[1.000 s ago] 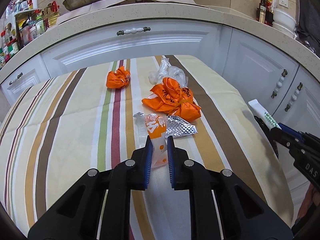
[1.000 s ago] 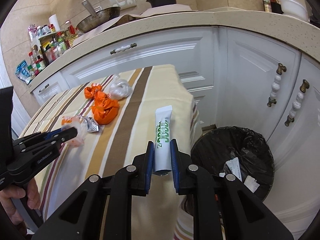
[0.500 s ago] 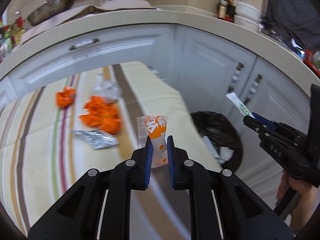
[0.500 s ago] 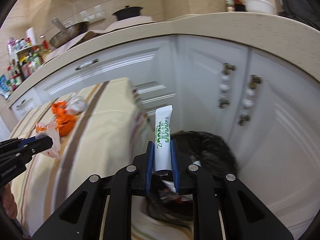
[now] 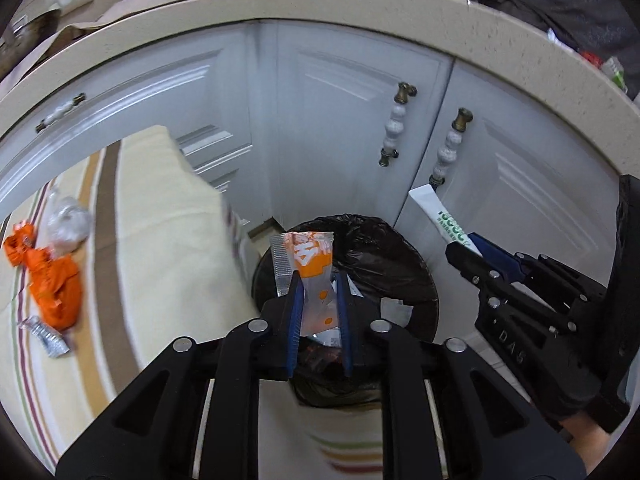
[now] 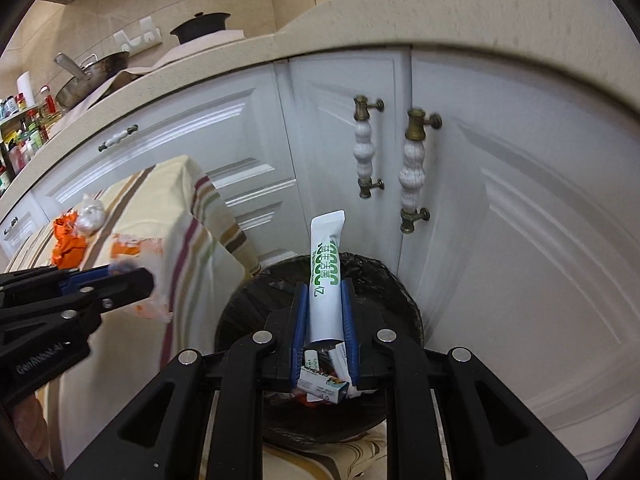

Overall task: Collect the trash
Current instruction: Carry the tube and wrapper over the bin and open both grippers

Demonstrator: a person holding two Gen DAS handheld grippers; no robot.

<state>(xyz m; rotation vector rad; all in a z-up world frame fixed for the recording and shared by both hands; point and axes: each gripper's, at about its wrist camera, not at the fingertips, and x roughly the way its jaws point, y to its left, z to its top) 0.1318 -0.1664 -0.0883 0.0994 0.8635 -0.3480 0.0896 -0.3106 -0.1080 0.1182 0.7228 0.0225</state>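
My left gripper (image 5: 318, 280) is shut on an orange and clear snack wrapper (image 5: 308, 256) and holds it over the bin (image 5: 416, 276), a round bin lined with a black bag. My right gripper (image 6: 324, 292) is shut on a white tube sachet with green print (image 6: 326, 256), also above the bin (image 6: 396, 280). Paper scraps and a small box (image 6: 320, 386) lie inside the bin. Each gripper shows in the other's view: the right gripper (image 5: 466, 246) at the right, the left gripper (image 6: 132, 276) at the left.
A table with a striped cloth (image 5: 160, 240) stands left of the bin. On it lie crumpled orange bags (image 5: 52, 284), a clear plastic wad (image 5: 68, 222) and a foil wrapper (image 5: 46, 336). White cabinet doors with knobbed handles (image 6: 412, 168) stand close behind the bin.
Both grippers swung right, away from the table, and now hold their items over the bin. The foil wrapper stayed on the cloth.
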